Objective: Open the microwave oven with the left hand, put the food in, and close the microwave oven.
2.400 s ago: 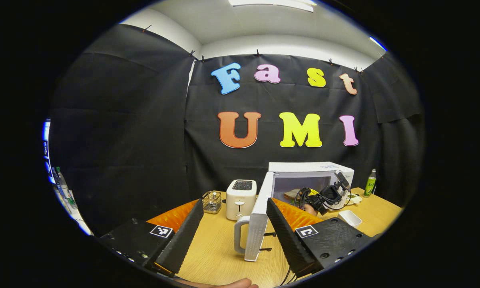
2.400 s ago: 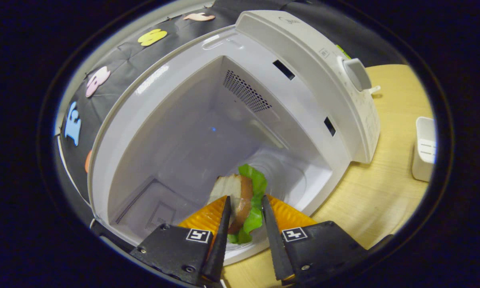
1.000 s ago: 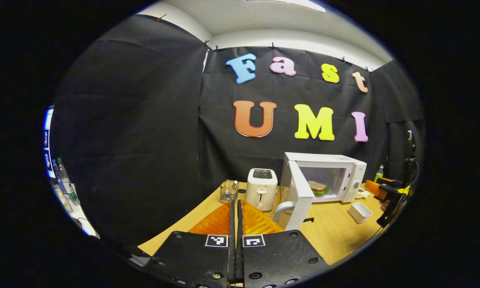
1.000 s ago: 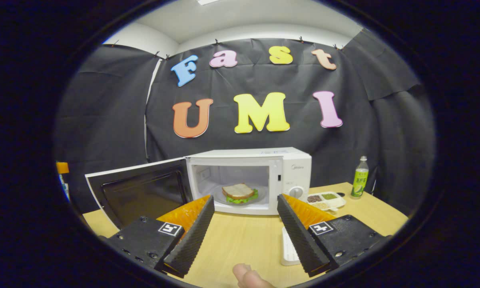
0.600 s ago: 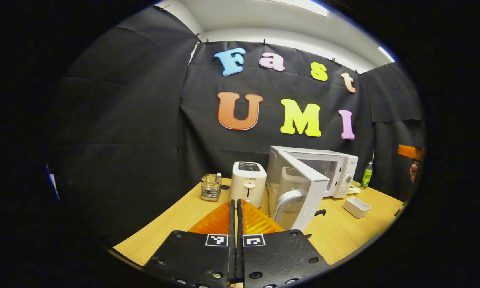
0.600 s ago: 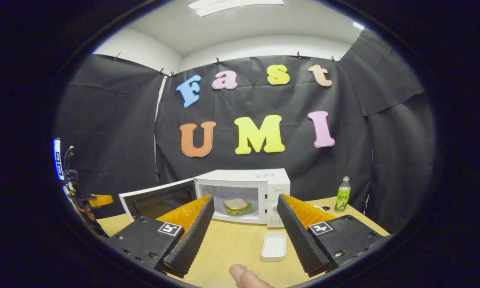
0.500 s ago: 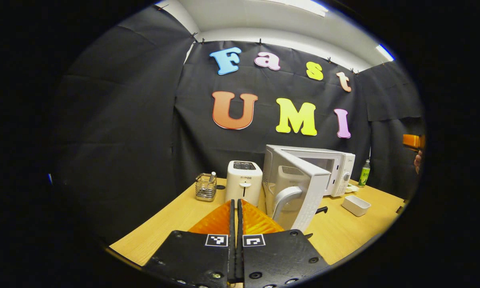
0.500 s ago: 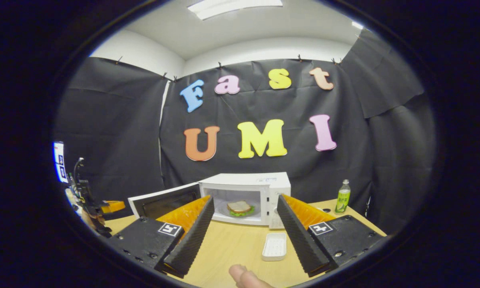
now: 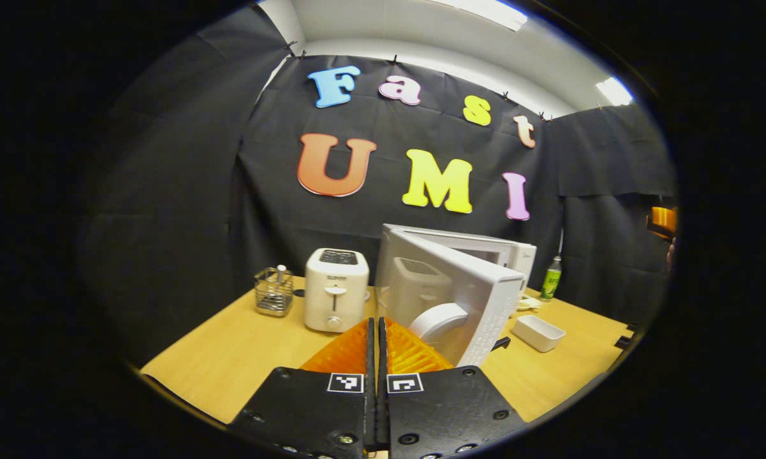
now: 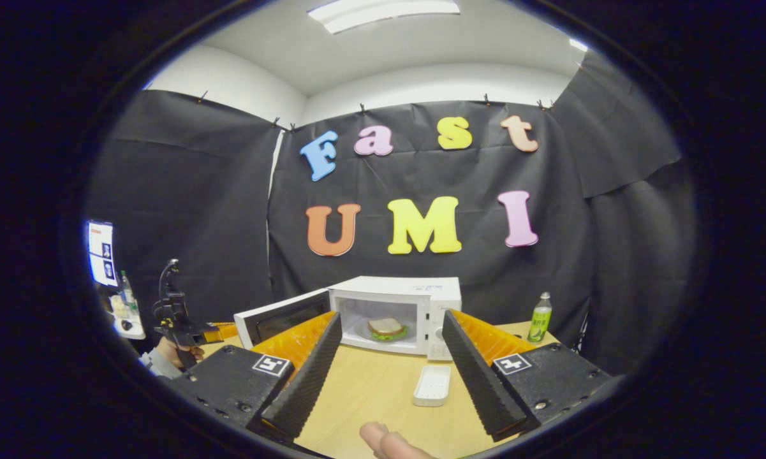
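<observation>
The microwave oven (image 10: 395, 315) sat at the back of the wooden table (image 10: 370, 395), up against the black cloth, long side running left to right and its opening facing out toward the front of the table. Its door (image 9: 449, 299) was hinged on the microwave's left and stood partly open, swung out over the table, with the curved white handle (image 9: 437, 319) on the outer face. In the right gripper view you could see straight into the cavity: the sandwich (image 10: 387, 328) was lying flat in there, bread on top, green lettuce poking out underneath.

The left gripper (image 9: 377, 331) had its fingers pressed together with nothing between them. It sat just short of the door handle; I couldn't tell if it was actually touching the door. From the right gripper view it showed up far off to the left, in a hand (image 10: 166, 350).

The right gripper (image 10: 389, 357) was spread wide and empty, well back from the microwave, a fingertip (image 10: 383, 441) peeking in at the bottom.

Other stuff on the table: a white toaster (image 9: 335, 290) and wire basket (image 9: 273, 292) left of the microwave, a small white tray (image 10: 432, 386) in front, and a green bottle (image 10: 539, 326) off to the right.
</observation>
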